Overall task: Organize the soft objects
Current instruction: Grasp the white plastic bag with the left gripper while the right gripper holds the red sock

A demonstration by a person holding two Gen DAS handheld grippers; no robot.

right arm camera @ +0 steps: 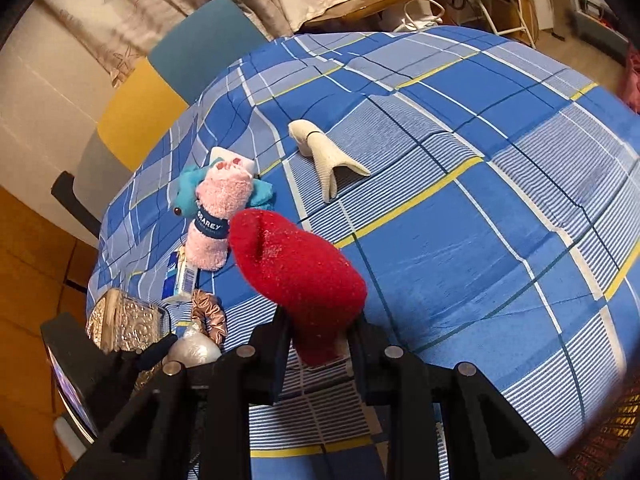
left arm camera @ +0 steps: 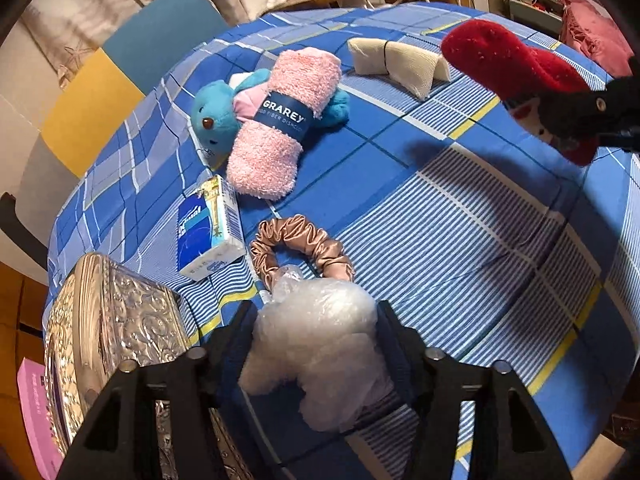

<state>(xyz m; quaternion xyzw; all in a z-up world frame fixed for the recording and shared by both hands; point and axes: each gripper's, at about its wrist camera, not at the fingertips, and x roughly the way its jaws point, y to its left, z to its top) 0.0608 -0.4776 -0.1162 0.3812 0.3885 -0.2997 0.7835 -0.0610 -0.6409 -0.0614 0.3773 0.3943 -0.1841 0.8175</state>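
1. Soft objects lie scattered on the blue plaid cloth [left arm camera: 460, 216]: a pink towel roll [left arm camera: 276, 120] across a blue plush toy [left arm camera: 212, 120], a beige sock [left arm camera: 400, 62], a satin scrunchie [left arm camera: 300, 248].
2. The left gripper [left arm camera: 316, 320] stands partly open around a plastic-wrapped white bundle [left arm camera: 316, 344]; whether its pads press it, I cannot tell.
3. The right gripper [right arm camera: 320, 328] is clamped on a red sock [right arm camera: 296, 268], raised above the cloth.
4. A silver embossed box [left arm camera: 120, 320] sits beside a tissue pack [left arm camera: 210, 228].

We see a blue plaid cloth [left arm camera: 460, 216] covering the table, an embossed silver box [left arm camera: 120, 328] at its near left corner, and a chair [left arm camera: 132, 64] with teal and yellow panels, perhaps cushions, behind.
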